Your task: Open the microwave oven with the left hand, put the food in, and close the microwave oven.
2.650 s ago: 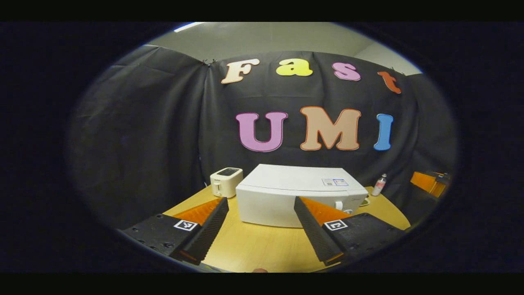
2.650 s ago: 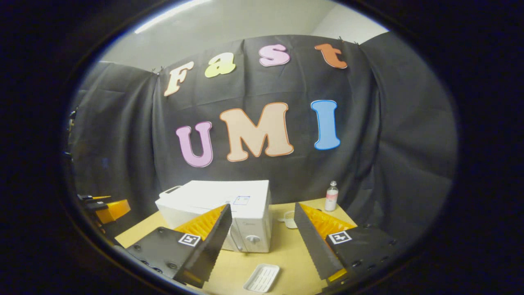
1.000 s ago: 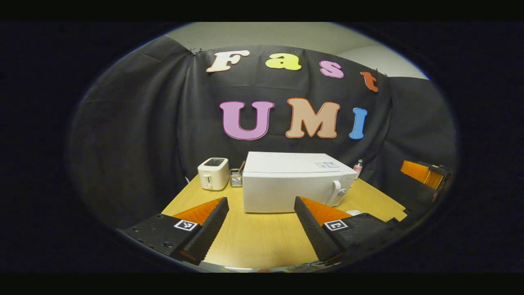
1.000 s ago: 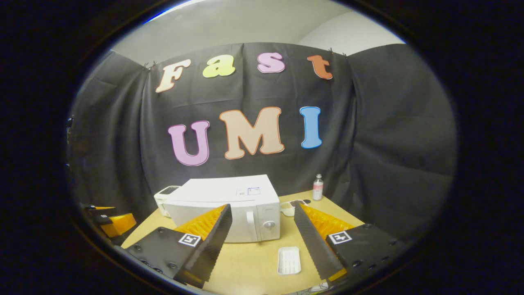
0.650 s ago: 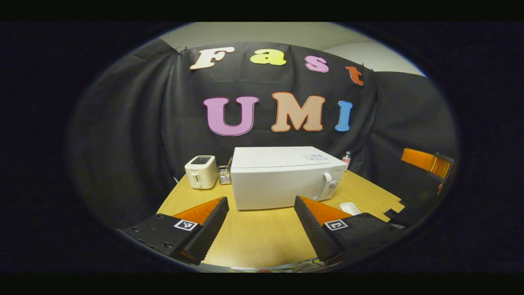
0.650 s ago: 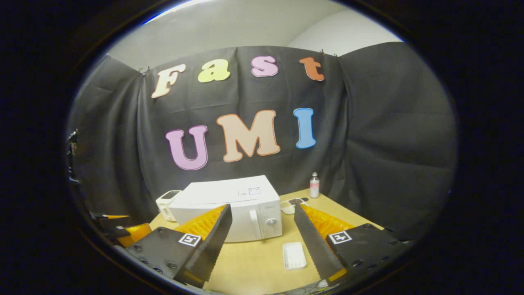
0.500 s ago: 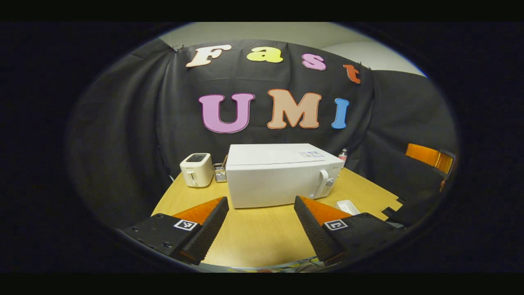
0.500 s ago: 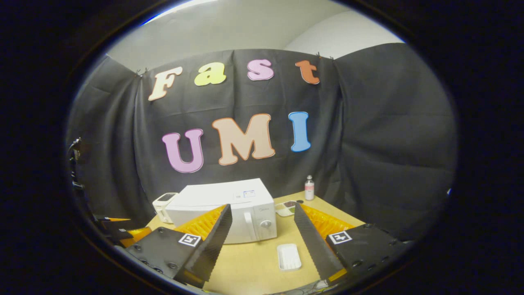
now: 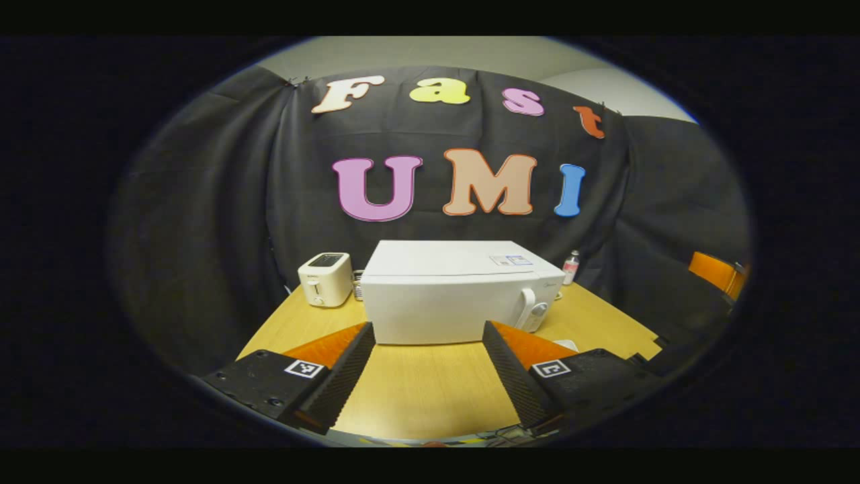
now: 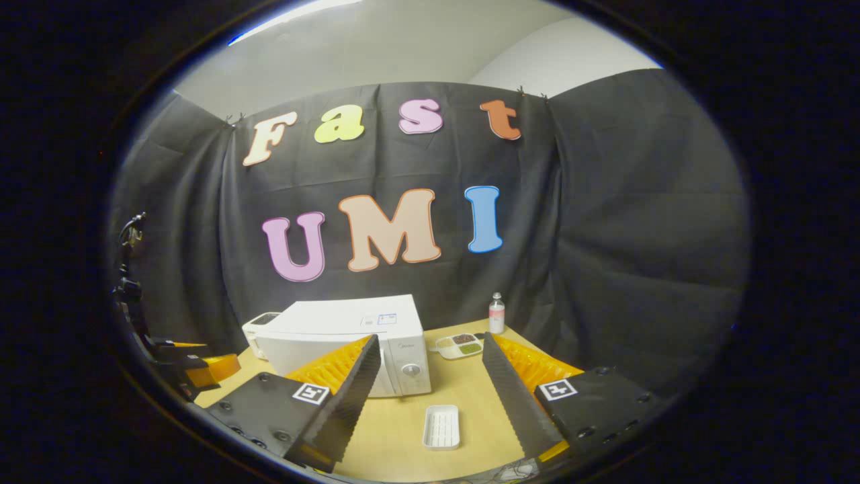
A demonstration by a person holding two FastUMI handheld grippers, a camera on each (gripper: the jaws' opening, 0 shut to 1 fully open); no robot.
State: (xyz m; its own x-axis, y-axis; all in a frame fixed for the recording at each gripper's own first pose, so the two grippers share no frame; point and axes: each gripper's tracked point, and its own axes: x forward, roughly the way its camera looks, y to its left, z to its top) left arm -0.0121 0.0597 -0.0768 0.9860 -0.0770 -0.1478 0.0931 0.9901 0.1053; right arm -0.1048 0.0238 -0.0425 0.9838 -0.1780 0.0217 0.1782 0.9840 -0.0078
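The white microwave [image 9: 450,302] stands shut on the wooden table [image 9: 416,393], its vertical handle [image 9: 525,309] and knob [image 9: 538,310] at the right end of its front. My left gripper [image 9: 426,376] is open and empty, low over the table, well short of the microwave. In the right gripper view the microwave [image 10: 336,333] is left of centre, and a compartment plate of food [image 10: 459,345] lies to its right. My right gripper [image 10: 430,396] is open and empty, above a small white ridged tray [image 10: 441,427].
A white toaster [image 9: 325,279] stands left of the microwave, and a small bottle [image 10: 496,313] at the table's back right. The other gripper's orange fingers [image 9: 713,272] show at the right edge, and the left gripper's orange finger [image 10: 218,368] shows low on the left.
Both grippers have drawn back from the microwave, which looks smaller now. The left view swung round to its front and handle. The food plate has come into the right view.
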